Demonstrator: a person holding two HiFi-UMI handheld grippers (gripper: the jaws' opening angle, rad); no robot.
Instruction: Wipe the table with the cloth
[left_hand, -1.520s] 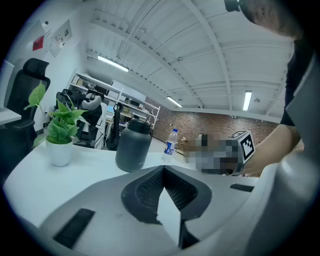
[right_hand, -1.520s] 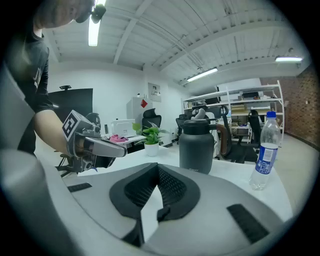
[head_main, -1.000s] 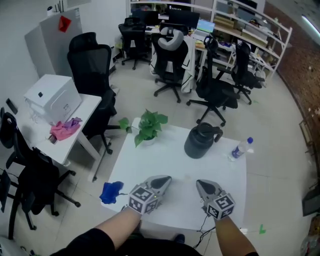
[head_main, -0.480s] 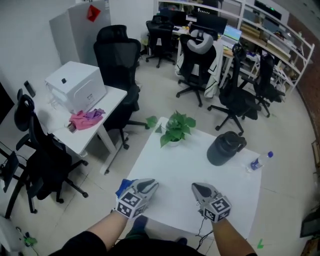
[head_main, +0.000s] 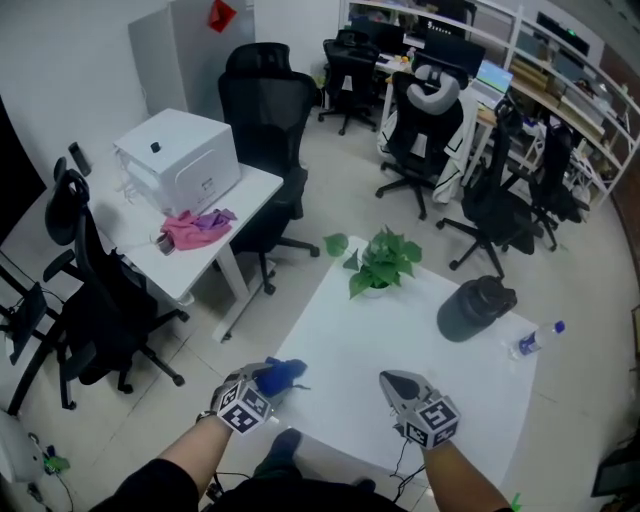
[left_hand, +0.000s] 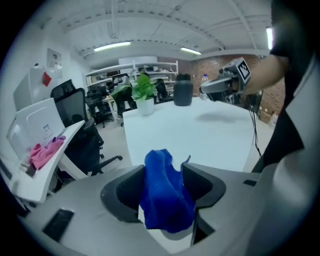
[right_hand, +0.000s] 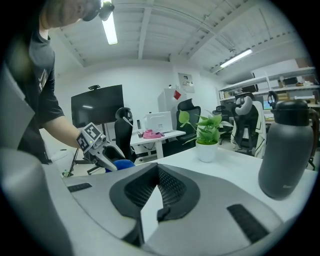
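The blue cloth (head_main: 283, 372) lies crumpled at the front left corner of the white table (head_main: 400, 335). My left gripper (head_main: 268, 379) has come down over it. Its jaws have just been opening, and the cloth (left_hand: 165, 197) now stands between them, filling the gap. I see no squeeze on it. My right gripper (head_main: 392, 381) hovers over the table's front edge with its tips together and nothing in them. From the right gripper view (right_hand: 158, 168) the left gripper (right_hand: 111, 161) and the cloth (right_hand: 121, 163) show at the left.
On the table's far side stand a potted plant (head_main: 378, 262), a dark jug (head_main: 474, 308) and a water bottle (head_main: 535, 340). A side desk (head_main: 225, 205) at the left carries a white box (head_main: 180, 160) and pink cloth (head_main: 195, 228). Office chairs (head_main: 265, 110) surround it.
My left gripper moved left and down to the table's corner, and its jaws went from shut to spread around the blue cloth. The right gripper shifted only a little along the front edge.
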